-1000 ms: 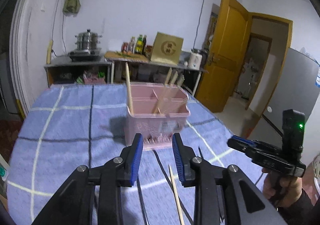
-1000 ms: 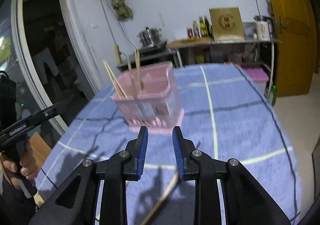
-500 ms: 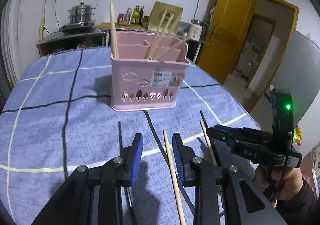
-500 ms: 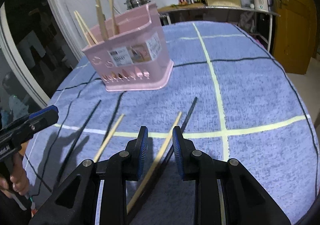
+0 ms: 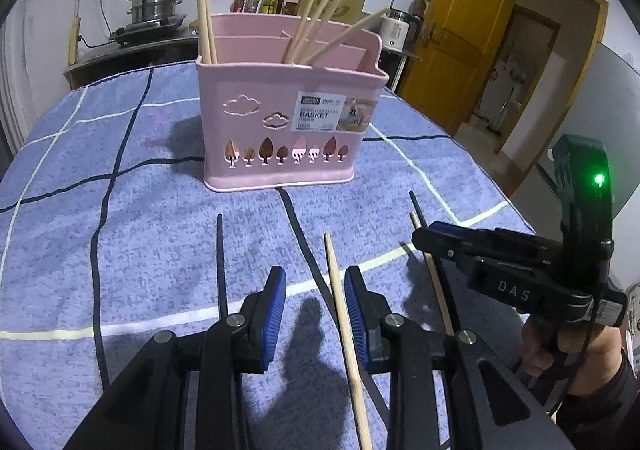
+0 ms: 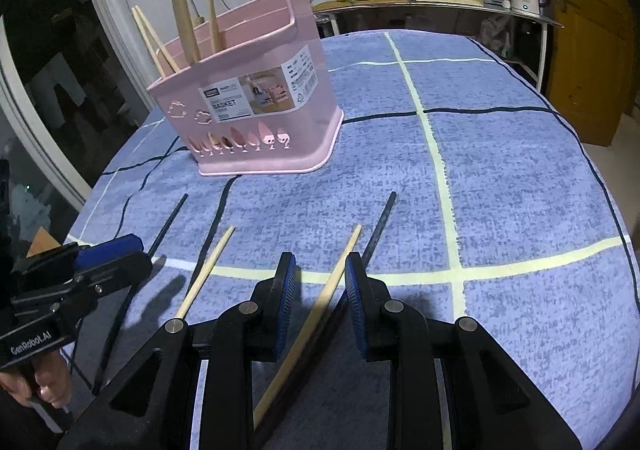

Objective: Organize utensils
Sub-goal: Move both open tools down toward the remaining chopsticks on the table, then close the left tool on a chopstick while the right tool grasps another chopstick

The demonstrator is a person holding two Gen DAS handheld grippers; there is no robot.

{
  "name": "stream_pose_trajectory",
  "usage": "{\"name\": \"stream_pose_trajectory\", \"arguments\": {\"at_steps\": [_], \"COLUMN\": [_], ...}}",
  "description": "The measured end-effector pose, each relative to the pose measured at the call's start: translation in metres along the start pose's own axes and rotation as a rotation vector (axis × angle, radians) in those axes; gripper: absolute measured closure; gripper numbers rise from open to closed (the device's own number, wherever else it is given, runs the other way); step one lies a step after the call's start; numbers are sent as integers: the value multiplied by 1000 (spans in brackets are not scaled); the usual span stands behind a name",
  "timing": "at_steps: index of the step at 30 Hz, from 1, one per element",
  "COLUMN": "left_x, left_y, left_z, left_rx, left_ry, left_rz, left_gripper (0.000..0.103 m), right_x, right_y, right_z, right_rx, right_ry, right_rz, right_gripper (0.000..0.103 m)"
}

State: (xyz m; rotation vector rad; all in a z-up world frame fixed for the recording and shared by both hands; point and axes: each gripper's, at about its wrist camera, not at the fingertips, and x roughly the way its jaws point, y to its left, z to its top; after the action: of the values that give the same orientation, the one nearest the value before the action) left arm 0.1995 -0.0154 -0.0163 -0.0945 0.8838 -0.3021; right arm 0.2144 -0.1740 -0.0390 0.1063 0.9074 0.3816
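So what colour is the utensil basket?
Pink basket, clearest in the left wrist view.

The left tongs point(image 5: 315, 314) hang low over the blue checked worktop point(image 5: 120, 234), jaws apart, with a pale wooden chopstick point(image 5: 345, 330) lying between them, nearer the right jaw. A black chopstick point(image 5: 221, 270) lies just to their left. Ahead stands the pink basket point(image 5: 288, 122), wooden chopsticks point(image 5: 320, 14) upright in it. At right, the right tongs point(image 5: 436, 238) hover above another wooden chopstick point(image 5: 434, 278).
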Motion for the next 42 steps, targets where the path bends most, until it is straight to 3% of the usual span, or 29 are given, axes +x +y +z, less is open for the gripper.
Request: {"name": "stream_pose_trajectory", "arguments": {"at_steps": [22,25,30,39,42], "left_x": [19,26,44,55,56], "left_y": [-6,-11,-15,-28,-31], "left_z": [4,7,9,14,14], "left_rx": [9,25,43,132,146], "left_ry": [54,71,113,103,98], "left_rz": [17,18,45,113,135], "left_gripper": [73,73,73,73,80], "right_x": [12,14,14,15,16], "right_y": [11,12,7,6,7], "right_z": [6,7,8,9,9], "right_rx": [-39,-56,-53,-63,-68], "right_ry": [33,37,39,37,35], "right_rz": [-42,-66,-59,-59,-63], "right_gripper": [77,85,92,92,92]}}
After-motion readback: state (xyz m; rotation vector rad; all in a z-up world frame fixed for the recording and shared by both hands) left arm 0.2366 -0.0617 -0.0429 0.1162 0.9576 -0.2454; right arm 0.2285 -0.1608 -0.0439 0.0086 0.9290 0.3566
